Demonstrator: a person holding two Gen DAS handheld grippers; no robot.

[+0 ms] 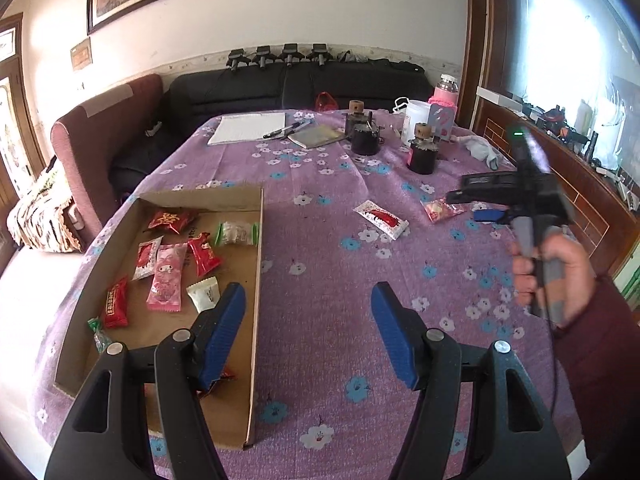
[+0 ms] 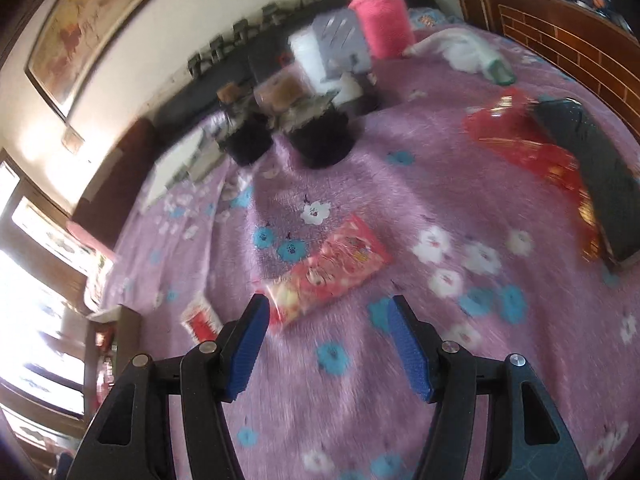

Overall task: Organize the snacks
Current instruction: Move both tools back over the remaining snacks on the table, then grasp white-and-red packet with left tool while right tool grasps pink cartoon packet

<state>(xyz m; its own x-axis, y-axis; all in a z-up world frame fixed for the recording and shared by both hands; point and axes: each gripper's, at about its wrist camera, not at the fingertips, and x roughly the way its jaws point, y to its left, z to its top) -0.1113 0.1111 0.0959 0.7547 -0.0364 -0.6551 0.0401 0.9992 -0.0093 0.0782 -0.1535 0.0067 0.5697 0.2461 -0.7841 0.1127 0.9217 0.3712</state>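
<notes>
A shallow cardboard box lies on the left of the table and holds several wrapped snacks, among them a pink packet and a red one. My left gripper is open and empty above the box's right wall. A white-and-red packet lies loose on the cloth. Further right is a pink clear packet, with my right gripper just above it, held by a hand. In the right wrist view that packet lies just ahead of the open, empty right gripper, and the white-and-red packet is at left.
The purple flowered tablecloth covers the table. At the back stand dark jars, a white tub, a pink-sleeved bottle, a notebook and paper. A red plastic bag and a dark flat object lie to the right.
</notes>
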